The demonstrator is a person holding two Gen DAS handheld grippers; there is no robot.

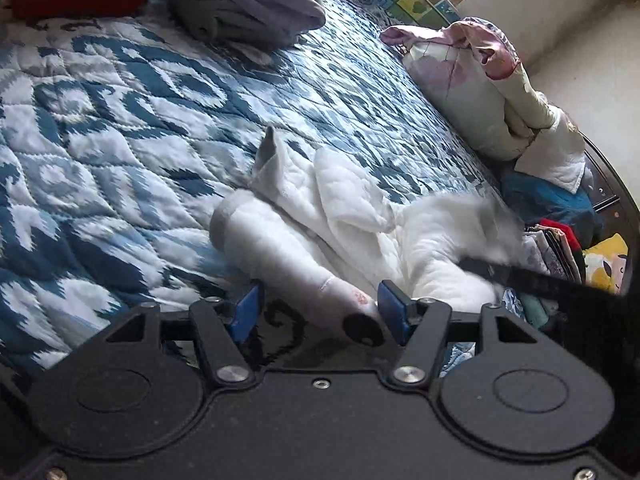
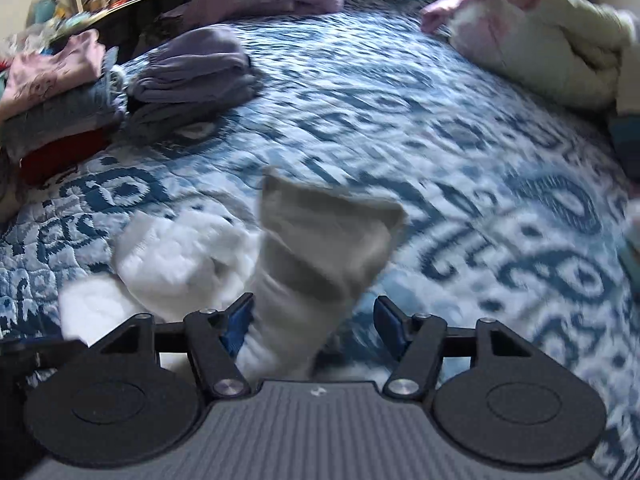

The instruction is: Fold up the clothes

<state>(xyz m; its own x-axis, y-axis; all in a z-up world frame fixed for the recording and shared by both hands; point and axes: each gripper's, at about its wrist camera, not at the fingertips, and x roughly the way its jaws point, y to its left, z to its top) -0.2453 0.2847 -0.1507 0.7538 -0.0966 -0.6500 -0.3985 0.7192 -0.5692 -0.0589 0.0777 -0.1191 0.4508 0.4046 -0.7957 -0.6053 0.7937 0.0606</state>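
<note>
A crumpled white garment (image 1: 340, 224) lies on the blue-and-white quilted bed (image 1: 120, 128). My left gripper (image 1: 320, 316) is open, its blue pads either side of a white sleeve end with a dark round spot (image 1: 362, 328). The right gripper's black body (image 1: 560, 288) reaches in over the garment's right side. In the right wrist view, my right gripper (image 2: 312, 324) is open, and a grey-shaded flap of the white garment (image 2: 320, 248) stands up between the fingers, against the left pad (image 2: 236, 324). The rest of the garment (image 2: 172, 260) lies to the left.
Folded purple and grey clothes (image 2: 192, 76) and a stack with pink, blue and red items (image 2: 60, 104) sit at the far left. A bunched cream-and-pink comforter (image 1: 492, 96) lies at the right edge. More clothes (image 1: 560, 248) pile beside the bed.
</note>
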